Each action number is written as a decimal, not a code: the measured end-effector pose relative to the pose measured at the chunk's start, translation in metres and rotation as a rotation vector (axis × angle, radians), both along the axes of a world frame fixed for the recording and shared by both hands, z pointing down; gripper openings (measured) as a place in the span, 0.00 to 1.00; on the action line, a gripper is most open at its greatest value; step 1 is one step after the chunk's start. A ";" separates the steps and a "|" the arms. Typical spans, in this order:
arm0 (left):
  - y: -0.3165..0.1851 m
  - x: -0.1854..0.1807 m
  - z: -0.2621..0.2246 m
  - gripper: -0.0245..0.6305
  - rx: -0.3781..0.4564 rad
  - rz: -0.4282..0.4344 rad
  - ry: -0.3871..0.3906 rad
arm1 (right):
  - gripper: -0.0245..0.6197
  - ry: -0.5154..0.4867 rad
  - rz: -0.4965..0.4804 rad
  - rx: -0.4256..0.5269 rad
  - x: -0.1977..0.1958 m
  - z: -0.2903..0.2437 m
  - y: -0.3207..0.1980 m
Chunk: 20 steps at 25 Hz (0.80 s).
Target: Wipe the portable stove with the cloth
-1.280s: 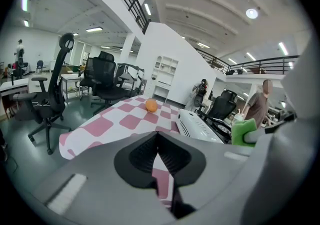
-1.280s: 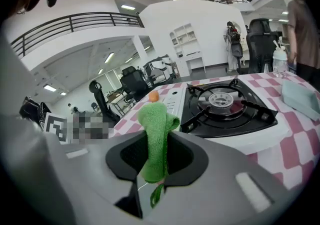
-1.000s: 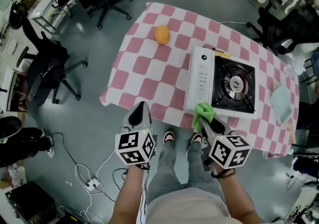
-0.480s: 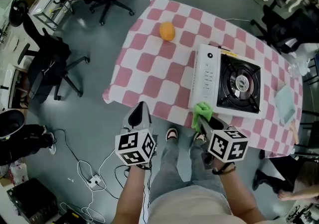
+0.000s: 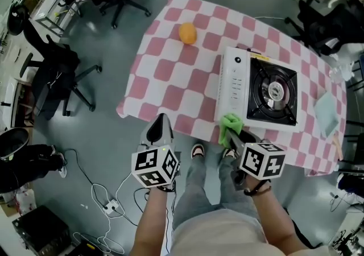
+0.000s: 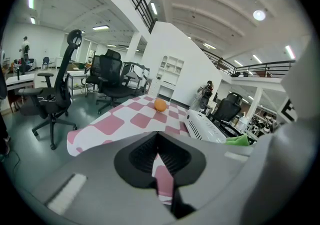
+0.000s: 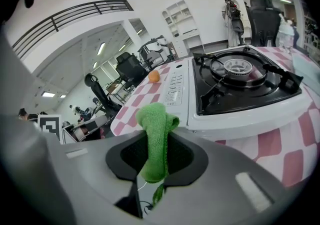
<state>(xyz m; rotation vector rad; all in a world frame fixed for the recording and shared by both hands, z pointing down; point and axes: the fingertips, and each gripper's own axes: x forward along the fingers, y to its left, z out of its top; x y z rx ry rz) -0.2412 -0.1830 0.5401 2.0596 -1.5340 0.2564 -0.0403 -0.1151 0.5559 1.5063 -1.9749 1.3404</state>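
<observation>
The portable stove (image 5: 257, 94) is white with a black burner top and sits on the right half of the pink checked table (image 5: 170, 87). My right gripper (image 5: 232, 131) is shut on a green cloth (image 5: 230, 124), bunched between its jaws just off the stove's near left corner. In the right gripper view the cloth (image 7: 156, 139) stands up in front of the stove (image 7: 235, 89). My left gripper (image 5: 160, 129) hangs at the table's near edge, jaws together and holding nothing. In the left gripper view the stove (image 6: 209, 130) shows at the right.
An orange (image 5: 187, 33) lies on the table's far left part. A pale blue cloth (image 5: 326, 115) rests near the right edge. Office chairs (image 5: 62, 78) stand on the floor to the left, and cables (image 5: 102, 203) run along the floor by the person's legs (image 5: 199, 192).
The view has shifted a little. Both grippers keep nearly the same places at the table's near edge, with the cloth still in the right one.
</observation>
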 end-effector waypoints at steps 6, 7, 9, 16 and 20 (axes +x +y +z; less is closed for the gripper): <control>-0.002 -0.001 -0.003 0.04 0.005 0.002 -0.006 | 0.16 -0.020 0.018 -0.003 0.003 0.001 0.000; -0.002 -0.001 -0.003 0.04 0.005 0.003 -0.007 | 0.16 -0.021 0.021 -0.002 0.004 0.001 0.000; -0.001 0.000 -0.004 0.04 0.004 0.004 -0.009 | 0.16 -0.024 0.025 -0.001 0.005 0.001 0.001; -0.004 0.003 -0.011 0.04 0.019 0.010 -0.014 | 0.16 -0.027 0.042 -0.004 0.014 0.001 0.005; -0.005 0.004 -0.017 0.04 0.028 0.010 -0.017 | 0.16 -0.026 0.051 -0.008 0.020 0.002 0.008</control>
